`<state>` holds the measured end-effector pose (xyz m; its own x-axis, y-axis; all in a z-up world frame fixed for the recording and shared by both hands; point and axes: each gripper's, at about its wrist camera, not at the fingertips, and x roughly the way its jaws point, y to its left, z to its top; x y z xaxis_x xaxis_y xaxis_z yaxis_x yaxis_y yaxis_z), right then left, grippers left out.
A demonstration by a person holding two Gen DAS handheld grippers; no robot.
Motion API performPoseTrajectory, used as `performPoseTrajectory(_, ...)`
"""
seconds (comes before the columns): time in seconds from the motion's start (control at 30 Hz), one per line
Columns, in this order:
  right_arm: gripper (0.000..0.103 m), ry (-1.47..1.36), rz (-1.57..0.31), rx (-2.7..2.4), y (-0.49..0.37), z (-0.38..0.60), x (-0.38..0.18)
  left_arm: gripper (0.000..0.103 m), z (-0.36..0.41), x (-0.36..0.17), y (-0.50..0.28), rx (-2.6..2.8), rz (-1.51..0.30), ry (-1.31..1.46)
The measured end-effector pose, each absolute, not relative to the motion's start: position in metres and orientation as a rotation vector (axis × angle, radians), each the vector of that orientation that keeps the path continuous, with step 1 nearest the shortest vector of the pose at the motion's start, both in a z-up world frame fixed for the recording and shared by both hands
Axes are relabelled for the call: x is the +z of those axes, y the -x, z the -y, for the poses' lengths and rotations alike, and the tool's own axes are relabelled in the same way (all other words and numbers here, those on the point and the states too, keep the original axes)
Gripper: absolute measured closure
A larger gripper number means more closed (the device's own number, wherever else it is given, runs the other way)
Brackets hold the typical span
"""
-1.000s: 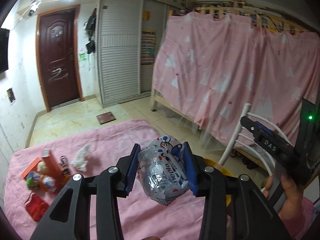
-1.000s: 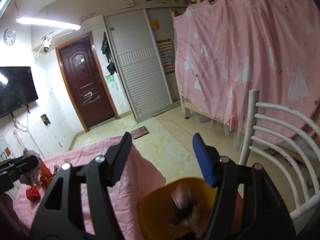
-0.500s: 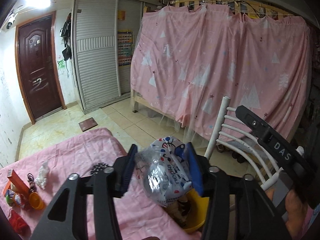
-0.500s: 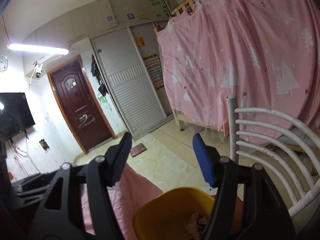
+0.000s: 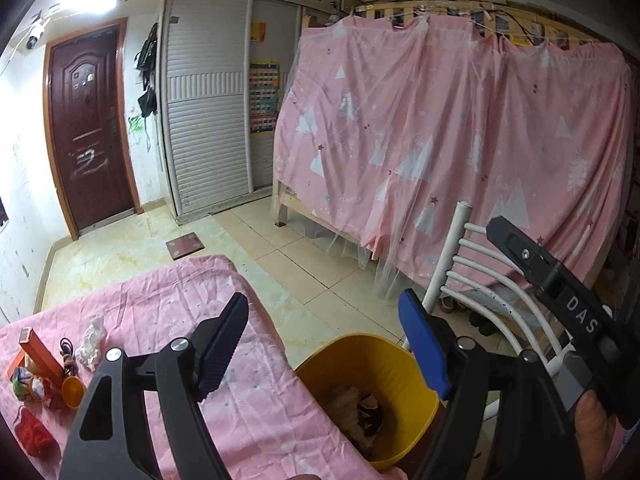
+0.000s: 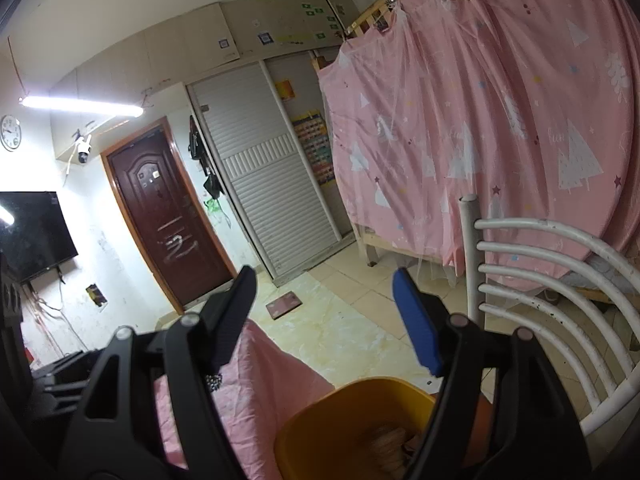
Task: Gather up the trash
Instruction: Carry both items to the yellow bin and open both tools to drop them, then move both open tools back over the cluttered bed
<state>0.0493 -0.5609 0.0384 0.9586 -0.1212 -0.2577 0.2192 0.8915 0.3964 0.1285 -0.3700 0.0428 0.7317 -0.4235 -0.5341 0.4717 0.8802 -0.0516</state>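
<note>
Hovering over the yellow bin (image 5: 384,356), both the left gripper (image 5: 324,344) and right gripper (image 6: 324,316) have jaws apart, empty; next likely fetching the crumpled tissue (image 5: 91,342) from the pink surface (image 5: 168,300)

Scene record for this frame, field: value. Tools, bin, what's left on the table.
left tool: open, empty, above the bin
right tool: open, empty
bin: yellow, beside the table edge, some trash inside
table: pink cloth cover
left on table: crumpled tissue, orange box, orange cup, red item, small wrapped bits
chair: white, behind the bin
</note>
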Motion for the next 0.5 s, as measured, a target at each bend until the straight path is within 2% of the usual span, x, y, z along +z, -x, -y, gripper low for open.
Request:
performPoseTrajectory(0.33,0.035,-0.410,-0.235,-0.152,-0.054,0.550,0.040,0.032,0.342,0.056,-0.127,-0.467,-0.550,-0.048)
performPoseTrajectory(0.5,0.029,-0.387,-0.241,-0.123,-0.058,0.538,0.042,0.032,0.320,0.063,-0.122,-0.436,-0.530,-0.035)
